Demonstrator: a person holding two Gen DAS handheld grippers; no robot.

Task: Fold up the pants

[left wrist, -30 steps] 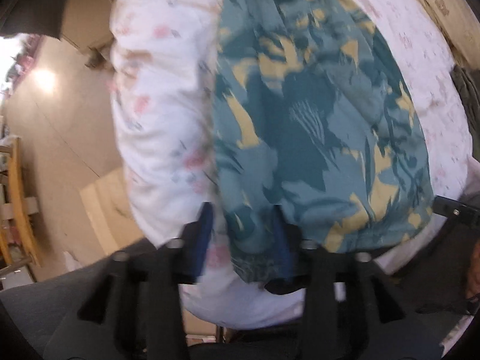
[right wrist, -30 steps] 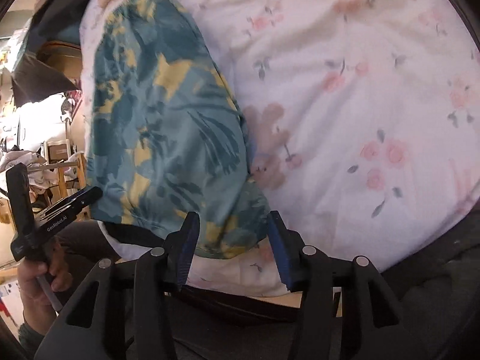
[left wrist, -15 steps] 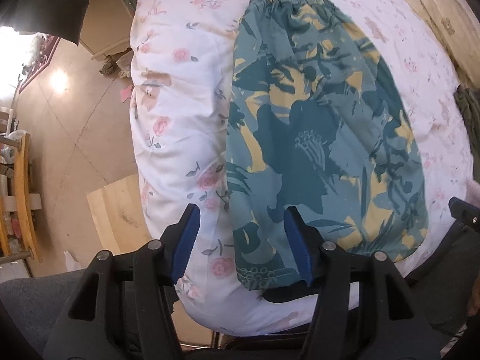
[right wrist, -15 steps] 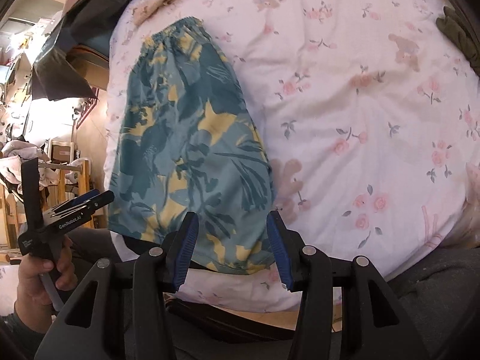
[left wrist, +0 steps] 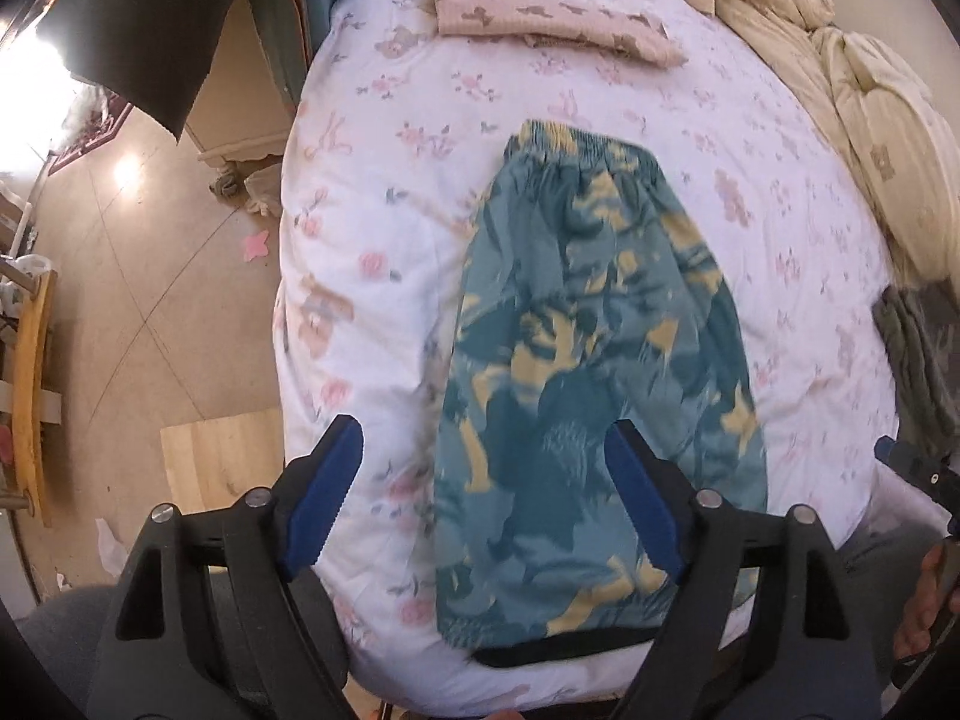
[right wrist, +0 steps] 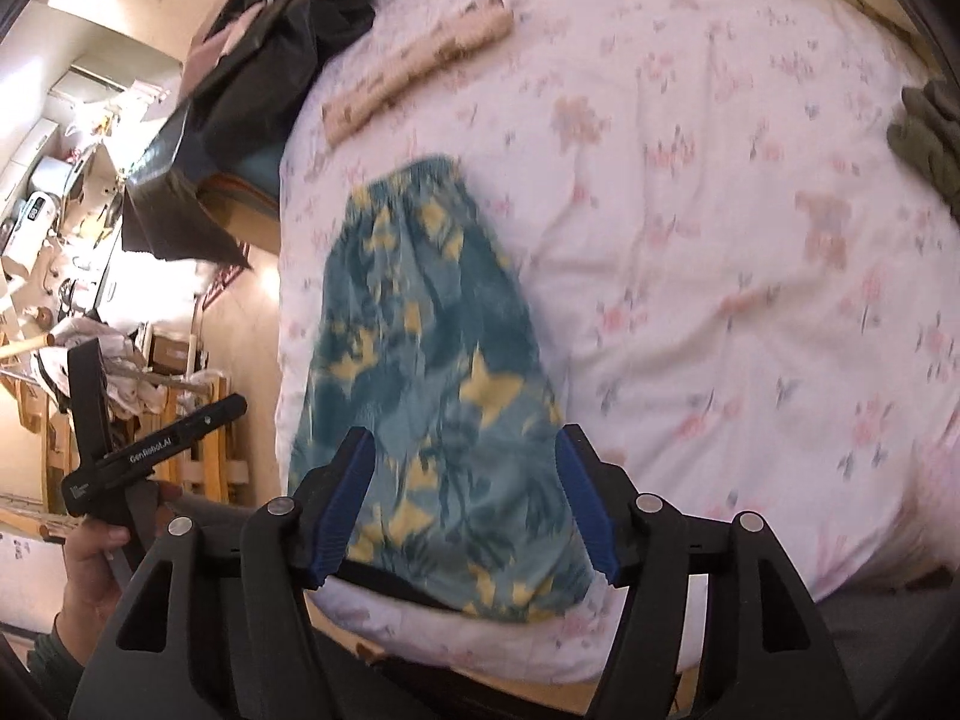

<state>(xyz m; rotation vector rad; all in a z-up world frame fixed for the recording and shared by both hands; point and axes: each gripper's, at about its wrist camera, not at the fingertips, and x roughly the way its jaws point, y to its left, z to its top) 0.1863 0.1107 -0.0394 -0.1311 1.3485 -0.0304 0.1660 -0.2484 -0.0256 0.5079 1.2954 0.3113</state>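
So the pants (left wrist: 594, 372) are lying flat on the bed (left wrist: 384, 252), already folded lengthwise into one long strip by the look of it. They fill the middle of the left wrist view, with the elastic waistband at the top and the hems down at the bottom edge, right at the near side of the mattress. In the right wrist view they sit left of centre.

Both grippers are up off the cloth. The left gripper (left wrist: 483, 504) has just been opening and its fingers now stand wide, with nothing pinched between them, just the left edge of the pants and bare sheet seen through the gap. The right gripper (right wrist: 462, 510) has also just been opening, a bit less wide, and hangs over the hem end without gripping it.

Handling-wise, this looks like thin, light, floppy printed fabric. It'll drape and sag the moment it's lifted, and the stacked layers could slide apart if only the top one gets caught. I'd say pinch both hem corners, going through all the layers, and carry them up toward the waistband. The gathered elastic band is the thickest, grippiest bit if you'd rather fold from that end.

A folded beige cloth (left wrist: 552, 24) sits near the top of the frame, well clear.
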